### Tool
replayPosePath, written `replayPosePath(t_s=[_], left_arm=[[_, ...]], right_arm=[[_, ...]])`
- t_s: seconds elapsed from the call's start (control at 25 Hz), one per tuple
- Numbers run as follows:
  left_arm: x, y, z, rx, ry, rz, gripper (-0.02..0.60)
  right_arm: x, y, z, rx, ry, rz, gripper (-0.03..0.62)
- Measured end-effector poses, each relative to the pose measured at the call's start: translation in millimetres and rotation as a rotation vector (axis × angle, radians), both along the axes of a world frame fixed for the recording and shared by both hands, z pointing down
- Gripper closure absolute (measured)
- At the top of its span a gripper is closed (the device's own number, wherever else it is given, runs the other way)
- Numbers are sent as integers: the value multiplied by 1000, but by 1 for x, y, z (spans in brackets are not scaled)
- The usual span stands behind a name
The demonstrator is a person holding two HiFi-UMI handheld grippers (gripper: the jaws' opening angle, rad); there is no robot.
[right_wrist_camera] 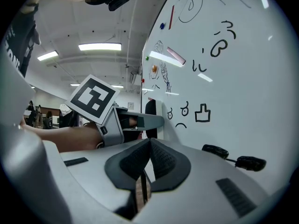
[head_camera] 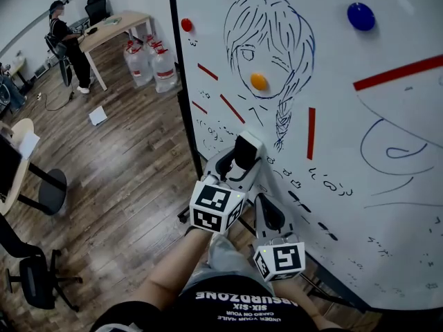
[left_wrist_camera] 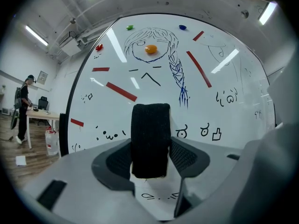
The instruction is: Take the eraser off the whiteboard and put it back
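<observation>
Left gripper (left_wrist_camera: 150, 146) fingers pinch the eraser (left_wrist_camera: 150, 125), long axis vertical on the whiteboard (left_wrist_camera: 224, 69); right gripper (right_wrist_camera: 148, 149) fingers pressed together.

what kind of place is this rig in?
Likely an office or lab workspace. A big whiteboard with marker doodles and magnets fills the right side, a desk with a person standing at it sits on the wood-look floor, and water jugs stand beside that desk.
</observation>
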State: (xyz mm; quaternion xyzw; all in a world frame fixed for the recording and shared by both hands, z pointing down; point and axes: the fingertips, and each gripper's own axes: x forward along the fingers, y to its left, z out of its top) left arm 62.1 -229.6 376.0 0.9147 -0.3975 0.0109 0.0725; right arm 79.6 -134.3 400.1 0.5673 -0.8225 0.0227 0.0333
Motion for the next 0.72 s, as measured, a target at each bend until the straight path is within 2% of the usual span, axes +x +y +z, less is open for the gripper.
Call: replayPosePath(t_s=[0.72], left_arm=[[-24, 17, 0, -2, 9, -38, 336]], right_arm=[[-14, 12, 4, -14, -10, -17, 595]])
